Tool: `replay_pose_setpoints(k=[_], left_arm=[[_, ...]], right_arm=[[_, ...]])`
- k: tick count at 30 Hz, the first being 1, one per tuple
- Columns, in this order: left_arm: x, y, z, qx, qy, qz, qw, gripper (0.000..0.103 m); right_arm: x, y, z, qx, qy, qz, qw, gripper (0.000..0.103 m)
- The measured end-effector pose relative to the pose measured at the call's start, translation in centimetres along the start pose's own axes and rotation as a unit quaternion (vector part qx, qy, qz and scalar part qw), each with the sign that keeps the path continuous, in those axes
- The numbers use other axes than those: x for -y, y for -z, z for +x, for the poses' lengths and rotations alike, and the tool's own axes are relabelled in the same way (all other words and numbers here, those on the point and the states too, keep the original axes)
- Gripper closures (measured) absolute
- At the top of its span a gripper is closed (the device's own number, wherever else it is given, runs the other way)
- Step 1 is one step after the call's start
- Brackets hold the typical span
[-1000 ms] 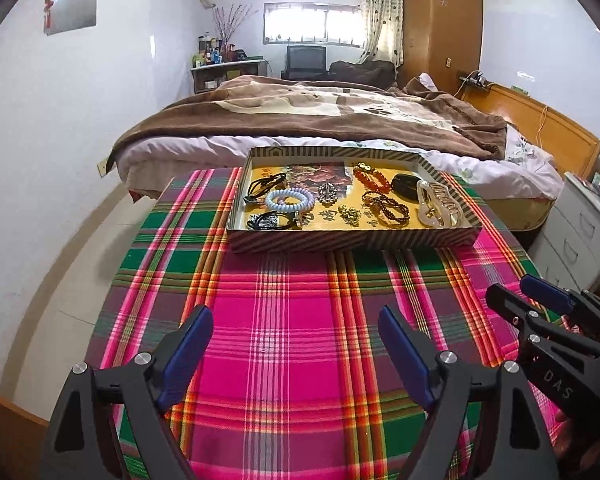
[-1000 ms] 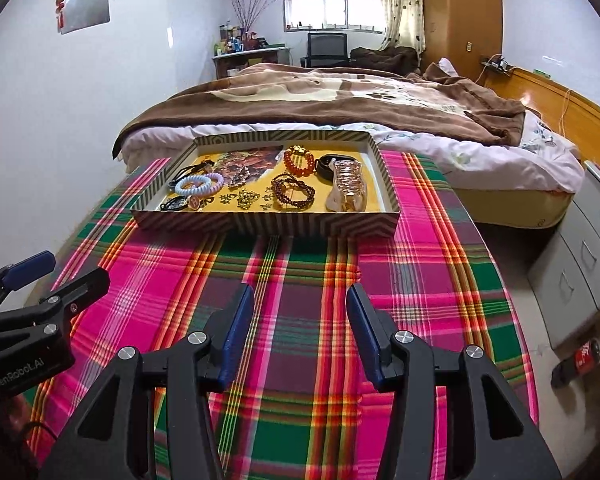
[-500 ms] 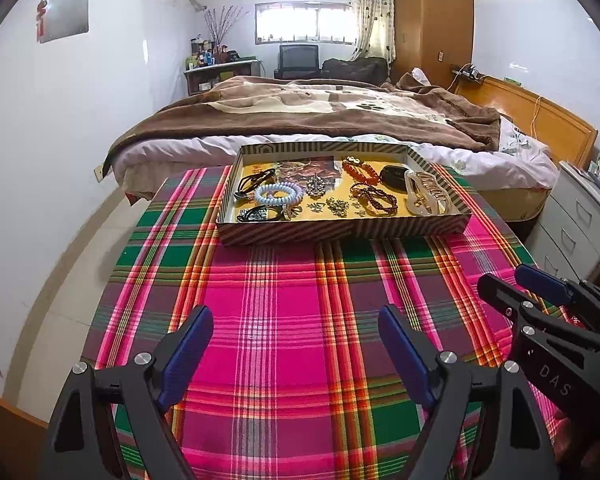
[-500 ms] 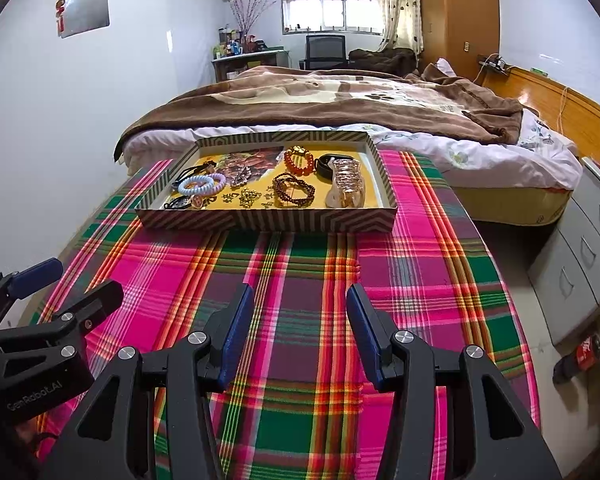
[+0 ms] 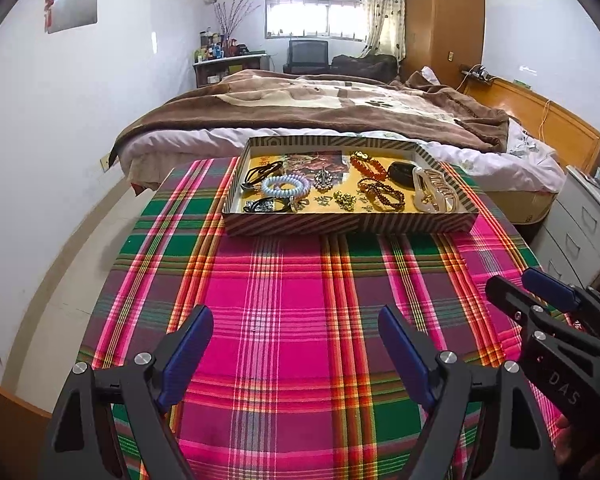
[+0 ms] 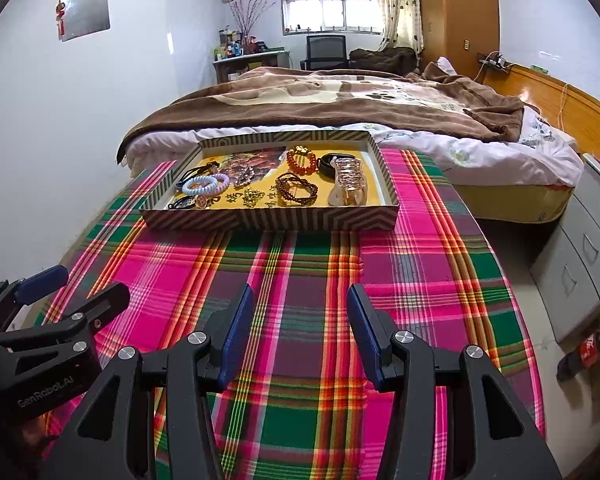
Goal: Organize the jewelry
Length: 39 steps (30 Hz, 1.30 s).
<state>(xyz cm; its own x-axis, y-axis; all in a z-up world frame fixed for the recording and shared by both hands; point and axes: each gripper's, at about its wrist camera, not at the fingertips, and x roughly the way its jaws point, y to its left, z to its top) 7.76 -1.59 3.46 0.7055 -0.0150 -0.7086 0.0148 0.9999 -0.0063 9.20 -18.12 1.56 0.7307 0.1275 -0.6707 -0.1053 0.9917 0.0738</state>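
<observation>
Nearest me, the left tongs [image 5: 296, 350] gape wide and the right tongs [image 6: 300, 330] stand half-spread, both empty over the plaid table [image 5: 284, 300]. Further off, the tray [image 5: 350, 225] holds light, slippery beads; I'd pinch the stiff hair claw [image 5: 434, 195] across its body. Only the right view shows a bottle [image 6: 588, 350] on the floor.

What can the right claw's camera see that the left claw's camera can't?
Only the right wrist view shows the red bottle lying on the floor by the drawers.

Only the left wrist view shows the wooden edge in its bottom left corner.

Both show the striped tray of jewelry on the plaid cloth, the bed behind it, and both open, empty claws, left claw and right claw.
</observation>
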Motion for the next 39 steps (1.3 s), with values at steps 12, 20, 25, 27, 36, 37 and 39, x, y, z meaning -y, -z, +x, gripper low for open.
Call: replay_pose_setpoints(k=[12,20,25,27,36,37,39], left_arm=[[0.04,0.03,-0.55,0.011,-0.004,0.001,0.9999,0.019],[0.03,0.13,-0.57,0.010,-0.002,-0.001,0.9999,0.019],[0.02,0.22,-0.56,0.010,-0.007,0.001,0.9999,0.019],[0.03,0.22,-0.56,0.010,-0.006,0.001,0.9999,0.019],[0.24,0.33,-0.54,0.007,0.005,0.000,1.0000,0.019],[0.22,0.33,-0.53,0.006,0.004,-0.001,1.0000,0.019],[0.32,0.35,-0.58,0.006,0.003,-0.002,1.0000,0.019]], right_arm=[[-0.08,0.05,-0.07,0.000,0.000,0.000,1.000,0.054],[-0.14,0.09,-0.10,0.000,0.000,0.000,1.000,0.054],[-0.25,0.27,-0.23,-0.001,0.000,0.000,1.000,0.054],[-0.24,0.26,-0.22,-0.001,0.000,0.001,1.000,0.054],[-0.06,0.39,-0.13,-0.001,0.000,0.004,1.000,0.054],[-0.08,0.40,-0.12,-0.001,0.000,0.005,1.000,0.054],[-0.05,0.39,-0.13,-0.001,0.000,0.005,1.000,0.054]])
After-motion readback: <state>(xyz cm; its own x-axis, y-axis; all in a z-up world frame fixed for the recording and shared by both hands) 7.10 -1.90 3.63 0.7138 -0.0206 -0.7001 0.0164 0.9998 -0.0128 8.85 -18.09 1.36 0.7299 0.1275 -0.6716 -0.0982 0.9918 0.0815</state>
